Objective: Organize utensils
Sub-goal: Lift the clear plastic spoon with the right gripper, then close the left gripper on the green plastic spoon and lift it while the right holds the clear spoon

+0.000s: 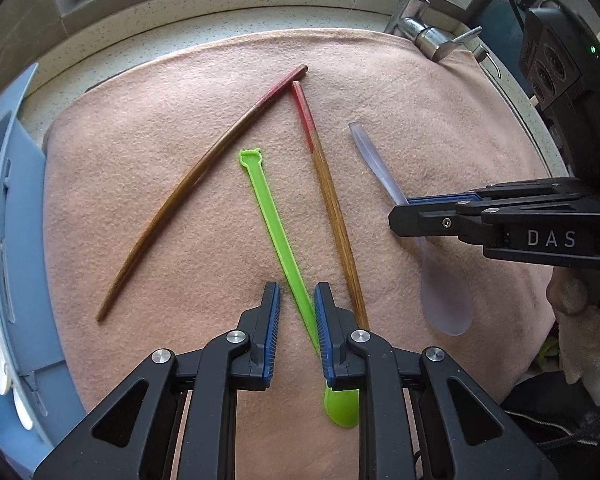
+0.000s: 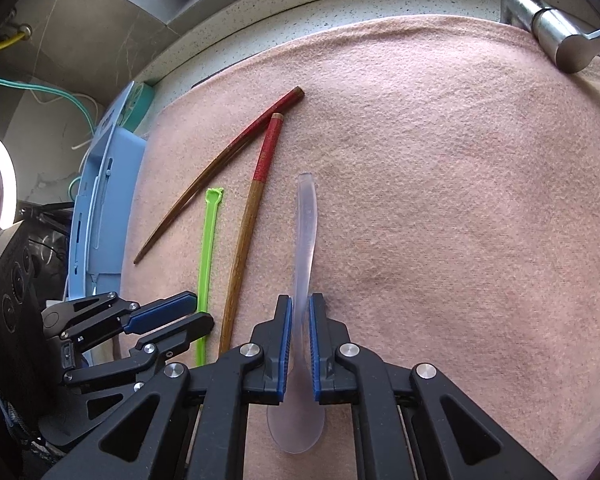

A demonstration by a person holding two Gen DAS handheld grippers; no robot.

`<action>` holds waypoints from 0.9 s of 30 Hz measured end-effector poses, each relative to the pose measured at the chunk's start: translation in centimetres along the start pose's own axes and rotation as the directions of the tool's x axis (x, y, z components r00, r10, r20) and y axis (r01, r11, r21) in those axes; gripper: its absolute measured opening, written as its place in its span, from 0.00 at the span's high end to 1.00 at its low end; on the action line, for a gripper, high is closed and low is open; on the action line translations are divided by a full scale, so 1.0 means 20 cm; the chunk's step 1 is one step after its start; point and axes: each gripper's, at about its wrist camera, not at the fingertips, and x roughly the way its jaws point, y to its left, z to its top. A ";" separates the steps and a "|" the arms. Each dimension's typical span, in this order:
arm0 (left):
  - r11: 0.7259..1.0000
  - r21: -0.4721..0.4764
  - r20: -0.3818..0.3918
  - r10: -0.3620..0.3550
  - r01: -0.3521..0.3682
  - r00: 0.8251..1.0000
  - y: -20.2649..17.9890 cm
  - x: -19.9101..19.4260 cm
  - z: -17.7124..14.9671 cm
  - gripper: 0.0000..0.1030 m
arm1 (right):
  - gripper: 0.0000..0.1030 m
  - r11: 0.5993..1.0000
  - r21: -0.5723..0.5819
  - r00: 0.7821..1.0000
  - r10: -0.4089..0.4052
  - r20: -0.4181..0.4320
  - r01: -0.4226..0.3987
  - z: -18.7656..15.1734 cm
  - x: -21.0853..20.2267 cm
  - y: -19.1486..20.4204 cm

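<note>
Progress is slight: right gripper (image 2: 300,336) clamps the clear spoon (image 2: 306,216); left gripper (image 1: 296,320), jaws apart, straddles the green spoon (image 1: 274,228); both chopsticks (image 1: 332,216) lie loose.

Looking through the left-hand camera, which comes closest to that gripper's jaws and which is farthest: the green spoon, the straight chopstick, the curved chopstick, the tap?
1. Green spoon: between the left gripper jaws.
2. Straight chopstick: just right of them.
3. Curved chopstick: off to the left.
4. Tap: far end, upper right.
</note>
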 end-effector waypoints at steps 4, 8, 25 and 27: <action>1.000 0.005 0.019 0.026 -0.026 0.999 -0.03 0.02 0.02 0.89 | 0.93 1.000 -0.025 1.000 -0.013 0.013 0.013 -0.01 0.00 0.01; 0.995 -0.095 0.032 -0.039 0.042 0.999 0.06 0.00 0.01 0.94 | 0.93 1.000 -0.023 1.000 -0.003 0.023 0.004 -0.02 0.00 0.00; 0.984 -0.177 0.133 0.057 -0.033 0.989 -0.01 -0.03 -0.12 0.95 | 0.95 1.000 0.025 0.993 -0.008 0.121 0.005 -0.09 -0.05 -0.03; 0.983 -0.183 0.139 0.056 -0.030 0.989 0.01 -0.04 -0.12 0.95 | 0.95 1.000 0.028 0.992 -0.012 0.125 0.008 -0.09 -0.05 -0.03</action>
